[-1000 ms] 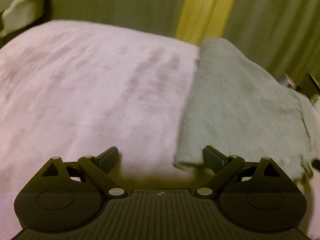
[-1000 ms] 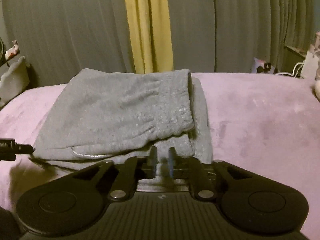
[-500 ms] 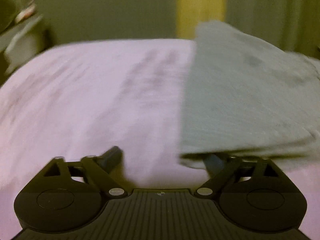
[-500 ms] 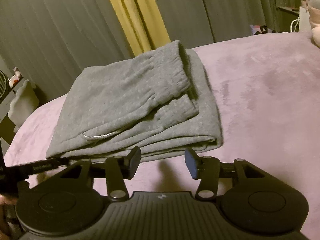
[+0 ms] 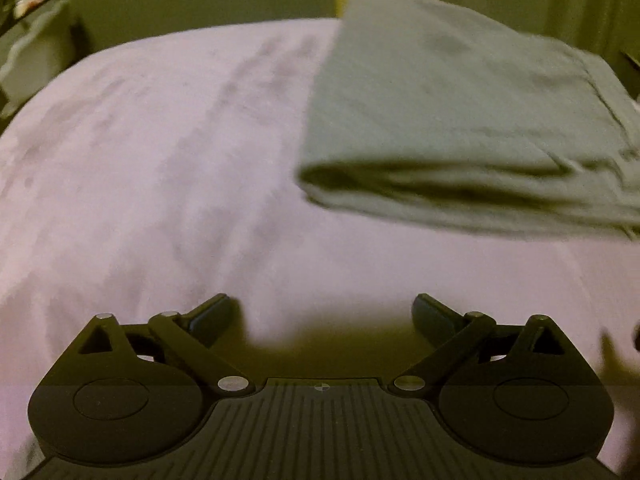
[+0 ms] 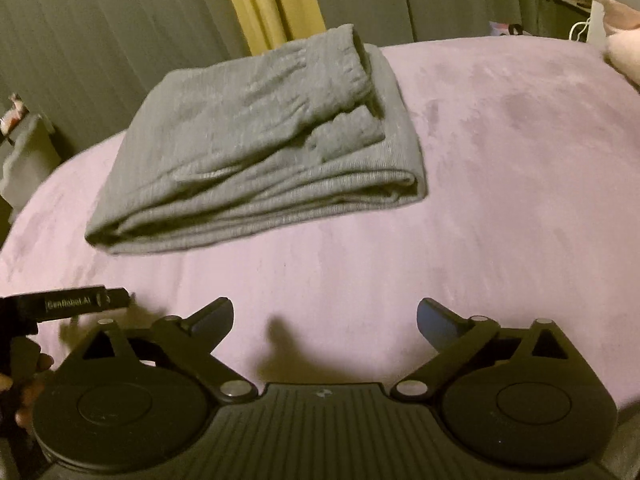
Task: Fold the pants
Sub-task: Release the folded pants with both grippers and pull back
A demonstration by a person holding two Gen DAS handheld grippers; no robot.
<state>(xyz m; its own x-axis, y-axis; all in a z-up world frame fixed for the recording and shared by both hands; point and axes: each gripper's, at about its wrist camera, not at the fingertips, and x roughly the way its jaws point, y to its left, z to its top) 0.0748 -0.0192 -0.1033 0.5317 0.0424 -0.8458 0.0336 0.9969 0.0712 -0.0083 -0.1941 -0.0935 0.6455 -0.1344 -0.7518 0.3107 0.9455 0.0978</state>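
Note:
The grey pants (image 6: 256, 148) lie folded in a thick stack on the pink bed cover (image 6: 500, 152); the elastic waistband sits on top at the far right of the stack. In the left wrist view the pants (image 5: 460, 112) fill the upper right. My right gripper (image 6: 325, 316) is open and empty, well back from the stack's near edge. My left gripper (image 5: 322, 312) is open and empty, also apart from the pants. The left gripper's body (image 6: 72, 304) shows at the left edge of the right wrist view.
Dark curtains (image 6: 100, 28) with a yellow strip (image 6: 272, 0) hang behind the bed. A pale soft object (image 6: 624, 52) sits at the far right. A grey cushion and small items (image 5: 28, 40) stand off the bed's left side.
The right gripper let go of the pants' near edge and opened wide. Both grippers pulled back from the folded stack, which now lies free on the bed.

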